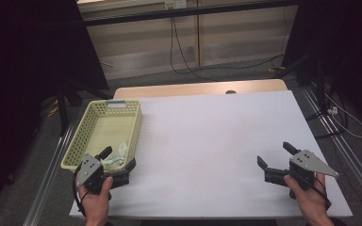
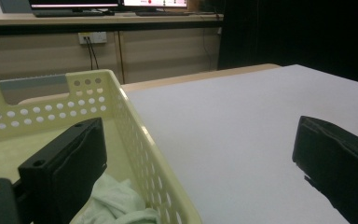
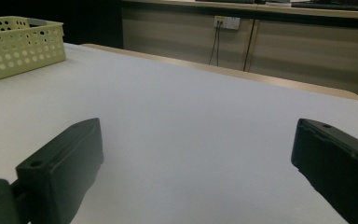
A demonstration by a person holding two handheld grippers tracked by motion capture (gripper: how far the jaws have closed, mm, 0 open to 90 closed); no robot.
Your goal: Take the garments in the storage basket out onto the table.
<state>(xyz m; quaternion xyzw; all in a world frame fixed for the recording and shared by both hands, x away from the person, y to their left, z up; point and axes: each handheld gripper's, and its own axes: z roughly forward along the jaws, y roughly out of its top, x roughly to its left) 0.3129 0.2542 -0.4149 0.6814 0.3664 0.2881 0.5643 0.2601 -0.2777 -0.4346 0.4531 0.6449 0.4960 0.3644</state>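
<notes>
A pale yellow perforated basket [image 1: 104, 123] stands at the table's left side, and a crumpled pale cloth [image 1: 119, 153] lies in its near right corner. My left gripper [image 1: 118, 159] is open and straddles that corner: one jaw is inside the basket over the cloth [image 2: 116, 200], the other is outside over the table. The basket's side wall [image 2: 140, 140] runs between them, and I see nothing gripped by the left gripper [image 2: 196, 158]. Low over the table's near right part, my right gripper [image 1: 276, 155] stands open with only bare white surface between the jaws of the gripper [image 3: 196, 163].
A white sheet [image 1: 217, 141] covers the table, with a wooden strip [image 1: 193, 88] along its far edge. In the right gripper view the basket [image 3: 21, 44] sits far off at the left. Cables [image 1: 184, 56] trail on the floor behind, and metal rails run down both sides.
</notes>
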